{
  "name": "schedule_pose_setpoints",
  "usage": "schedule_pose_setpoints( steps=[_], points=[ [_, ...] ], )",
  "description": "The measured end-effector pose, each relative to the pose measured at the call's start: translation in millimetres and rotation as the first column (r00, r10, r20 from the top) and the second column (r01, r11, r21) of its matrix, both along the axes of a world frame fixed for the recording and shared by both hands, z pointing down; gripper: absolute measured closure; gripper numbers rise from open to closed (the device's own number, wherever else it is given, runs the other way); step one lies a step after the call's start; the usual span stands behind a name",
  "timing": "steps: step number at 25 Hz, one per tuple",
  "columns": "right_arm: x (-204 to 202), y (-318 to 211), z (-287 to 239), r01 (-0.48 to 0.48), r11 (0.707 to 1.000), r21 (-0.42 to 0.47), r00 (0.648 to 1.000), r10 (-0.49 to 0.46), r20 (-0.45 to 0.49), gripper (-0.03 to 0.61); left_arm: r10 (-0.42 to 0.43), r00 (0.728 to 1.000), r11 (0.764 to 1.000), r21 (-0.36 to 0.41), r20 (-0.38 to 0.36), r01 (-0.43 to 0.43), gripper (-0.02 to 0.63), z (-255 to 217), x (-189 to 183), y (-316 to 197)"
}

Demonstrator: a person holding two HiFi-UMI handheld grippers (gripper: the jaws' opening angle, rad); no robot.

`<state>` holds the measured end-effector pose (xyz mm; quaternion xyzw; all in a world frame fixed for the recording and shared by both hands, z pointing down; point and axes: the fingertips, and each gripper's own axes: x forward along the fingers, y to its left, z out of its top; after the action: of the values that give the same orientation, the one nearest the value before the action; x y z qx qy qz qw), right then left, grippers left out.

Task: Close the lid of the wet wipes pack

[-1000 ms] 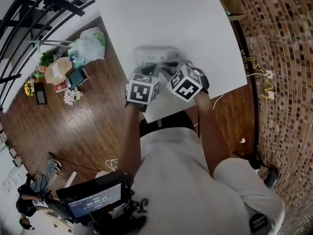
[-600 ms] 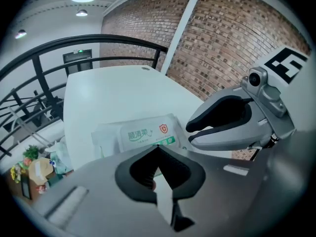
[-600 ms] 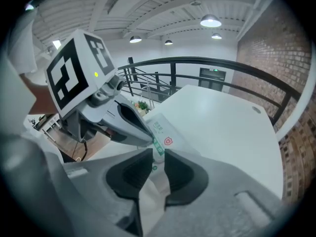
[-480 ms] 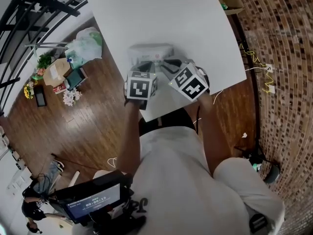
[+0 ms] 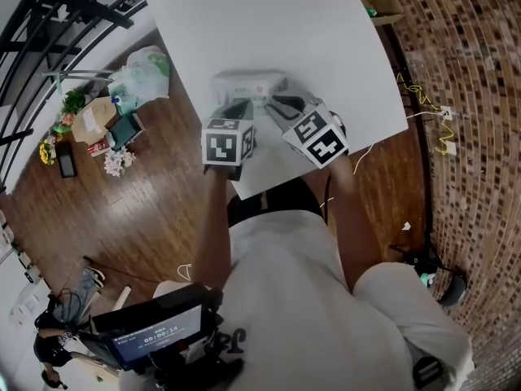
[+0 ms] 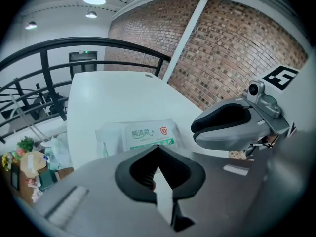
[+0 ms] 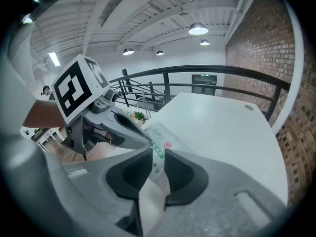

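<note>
The wet wipes pack (image 5: 248, 84) lies on the white table (image 5: 269, 23), white with a green-banded label. My left gripper (image 5: 238, 106) sits just short of its near edge. In the left gripper view its jaws (image 6: 158, 149) meet at the tips with nothing between them, and the pack (image 6: 143, 135) lies right behind. My right gripper (image 5: 279, 104) comes in from the pack's right side. In the right gripper view the pack's (image 7: 159, 135) printed edge runs down between the jaws (image 7: 157, 154), which close on it.
The table's near edge (image 5: 269, 190) is right below both grippers. The table's right edge (image 5: 391, 96) runs beside a brick wall (image 5: 464, 96). Bags and boxes (image 5: 134, 80) sit on the wooden floor at left. A cardboard box (image 5: 383, 2) stands at the far right corner.
The right gripper has risen a little and rolled, its marker cube turning. The left gripper has kept its place by the pack.
</note>
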<state>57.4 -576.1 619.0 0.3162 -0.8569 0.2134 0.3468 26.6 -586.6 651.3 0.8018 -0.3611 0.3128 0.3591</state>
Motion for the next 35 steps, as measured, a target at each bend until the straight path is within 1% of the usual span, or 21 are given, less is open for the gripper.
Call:
schedule_pose_setpoints(
  steps=[4, 7, 10, 13, 17, 19, 21, 22, 24, 25, 26, 27, 28, 29, 32, 35],
  points=[
    [0, 9, -14, -0.019, 0.999, 0.034, 1.0, 0.018, 0.02, 0.512, -0.035, 0.999, 0.998, 0.056, -0.034, 0.037, 0.597, -21, -6, 6],
    [0, 13, -26, -0.045, 0.996, 0.083, 0.999, 0.042, 0.028, 0.513, -0.065, 0.995, 0.985, 0.154, -0.082, 0.077, 0.597, -49, -14, 2],
    [-3, 20, -48, -0.091, 0.986, 0.137, 0.995, 0.083, 0.058, 0.551, -0.08, 0.988, 0.958, 0.262, -0.135, 0.114, 0.597, -83, -24, 3],
    [-9, 31, -74, -0.135, 0.971, 0.197, 0.988, 0.117, 0.102, 0.581, -0.068, 0.984, 0.927, 0.354, -0.163, 0.123, 0.597, -115, -33, 15],
    [-21, 60, -106, -0.172, 0.945, 0.277, 0.981, 0.14, 0.133, 0.584, -0.031, 0.981, 0.885, 0.451, -0.189, 0.115, 0.597, -154, -45, 45],
    [-26, 80, -121, -0.195, 0.93, 0.31, 0.977, 0.155, 0.146, 0.584, -0.034, 0.98, 0.86, 0.495, -0.194, 0.128, 0.597, -172, -52, 63],
    [-26, 103, -139, -0.255, 0.903, 0.345, 0.962, 0.199, 0.189, 0.586, -0.062, 0.977, 0.832, 0.53, -0.204, 0.164, 0.597, -191, -54, 82],
    [-24, 112, -151, -0.31, 0.88, 0.361, 0.943, 0.235, 0.236, 0.586, -0.068, 0.975, 0.813, 0.555, -0.212, 0.177, 0.597, -202, -51, 91],
    [-19, 125, -178, -0.426, 0.822, 0.378, 0.888, 0.3, 0.347, 0.586, -0.052, 0.972, 0.762, 0.62, -0.23, 0.188, 0.597, -232, -42, 108],
    [-17, 132, -191, -0.464, 0.798, 0.385, 0.866, 0.317, 0.387, 0.586, -0.041, 0.969, 0.733, 0.652, -0.242, 0.194, 0.597, -248, -41, 117],
    [-15, 138, -203, -0.486, 0.777, 0.399, 0.853, 0.324, 0.408, 0.586, -0.033, 0.967, 0.705, 0.68, -0.254, 0.202, 0.597, -262, -40, 126],
    [-12, 144, -213, -0.496, 0.76, 0.419, 0.849, 0.324, 0.418, 0.586, -0.029, 0.965, 0.679, 0.703, -0.262, 0.211, 0.597, -274, -41, 135],
    [-9, 150, -223, -0.5, 0.746, 0.439, 0.848, 0.32, 0.421, 0.586, -0.029, 0.963, 0.658, 0.72, -0.267, 0.219, 0.597, -284, -42, 142],
    [-6, 157, -231, -0.501, 0.735, 0.456, 0.849, 0.315, 0.424, 0.586, -0.031, 0.962, 0.645, 0.73, -0.27, 0.226, 0.597, -291, -41, 149],
    [12, 190, -244, -0.502, 0.716, 0.485, 0.85, 0.304, 0.431, 0.586, -0.044, 0.959, 0.626, 0.741, -0.278, 0.243, 0.597, -301, -27, 178],
    [47, 250, -250, -0.51, 0.697, 0.504, 0.847, 0.304, 0.436, 0.586, -0.064, 0.95, 0.607, 0.744, -0.304, 0.279, 0.597, -307, 2, 225]
  ],
)
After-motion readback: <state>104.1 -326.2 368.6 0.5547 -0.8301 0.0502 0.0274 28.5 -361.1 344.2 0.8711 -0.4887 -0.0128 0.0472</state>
